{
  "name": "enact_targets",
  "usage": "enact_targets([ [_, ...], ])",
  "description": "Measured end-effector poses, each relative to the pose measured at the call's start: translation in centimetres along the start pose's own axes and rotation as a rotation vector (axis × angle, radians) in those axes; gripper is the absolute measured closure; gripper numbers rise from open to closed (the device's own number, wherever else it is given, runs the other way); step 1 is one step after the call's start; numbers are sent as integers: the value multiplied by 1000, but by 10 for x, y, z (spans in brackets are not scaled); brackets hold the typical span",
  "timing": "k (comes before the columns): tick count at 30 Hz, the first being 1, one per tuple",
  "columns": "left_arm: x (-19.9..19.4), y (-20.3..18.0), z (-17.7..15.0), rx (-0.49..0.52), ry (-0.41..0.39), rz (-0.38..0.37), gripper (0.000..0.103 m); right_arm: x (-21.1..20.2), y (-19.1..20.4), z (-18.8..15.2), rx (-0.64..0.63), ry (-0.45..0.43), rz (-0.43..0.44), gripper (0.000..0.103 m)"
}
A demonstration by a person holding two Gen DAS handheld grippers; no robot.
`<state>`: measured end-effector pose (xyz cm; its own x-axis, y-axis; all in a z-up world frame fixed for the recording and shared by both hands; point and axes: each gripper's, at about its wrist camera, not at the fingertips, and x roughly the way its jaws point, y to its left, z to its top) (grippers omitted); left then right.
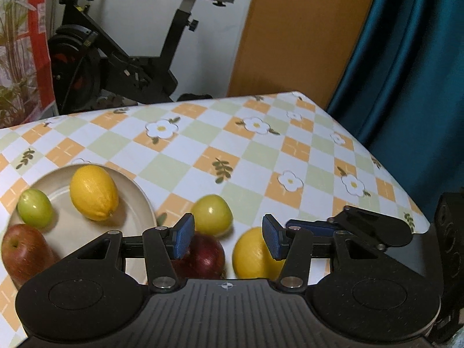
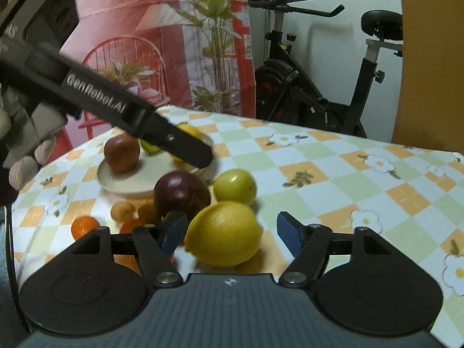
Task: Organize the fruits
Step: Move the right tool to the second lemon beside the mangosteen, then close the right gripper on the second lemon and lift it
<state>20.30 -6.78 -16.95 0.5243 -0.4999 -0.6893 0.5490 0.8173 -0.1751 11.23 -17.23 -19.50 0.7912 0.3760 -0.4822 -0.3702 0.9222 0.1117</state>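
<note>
A cream plate (image 1: 136, 200) (image 2: 116, 181) holds a lemon (image 1: 94, 192), a small green fruit (image 1: 34, 208) and a red apple (image 1: 24, 253) (image 2: 121, 153). On the cloth beside it lie a dark red apple (image 1: 204, 256) (image 2: 181, 194), a yellow-green fruit (image 1: 211, 214) (image 2: 235, 187) and a second lemon (image 1: 252, 256) (image 2: 223, 233). My left gripper (image 1: 229, 239) is open and empty above the dark apple and the lemon; it also shows in the right wrist view (image 2: 191, 148). My right gripper (image 2: 232, 233) is open, with the lemon between its jaws, not gripped.
Two small oranges (image 2: 84, 226) and two brown fruits (image 2: 121, 211) lie left of the dark apple. The checked tablecloth (image 1: 261, 156) ends at the right edge by a teal curtain (image 1: 406, 72). An exercise bike (image 1: 121, 66) stands behind the table.
</note>
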Motion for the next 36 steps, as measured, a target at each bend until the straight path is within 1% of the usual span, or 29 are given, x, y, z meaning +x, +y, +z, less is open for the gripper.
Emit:
enact_targets([
  [5,6,-9,-5,29,27,-10,49,9,1,-10,26,3,0,29],
  [7,7,-13,-6,47,26,-9,49,12,0,-13,32,8,4,29],
  [11,11,-20,-6,69,43,-21,49,16,1,-11,14,15,6,29],
  [14,13,-25,-7,92,45,-22,49,20,1,-12,16,41,10,30],
  [16,15,-28,-8,101,53,-21,49,21,0,-13,24,47,11,34],
  [18,18,-29,-9,108,60,-16,49,21,-2,-14,34,54,19,35],
  [25,26,-32,-12,113,79,-13,49,19,-5,-16,66,55,31,36],
  [32,32,-35,-14,111,102,-32,47,16,-3,-17,68,51,15,36],
  [36,37,-30,-17,55,120,-60,47,16,-5,-17,80,54,23,36],
])
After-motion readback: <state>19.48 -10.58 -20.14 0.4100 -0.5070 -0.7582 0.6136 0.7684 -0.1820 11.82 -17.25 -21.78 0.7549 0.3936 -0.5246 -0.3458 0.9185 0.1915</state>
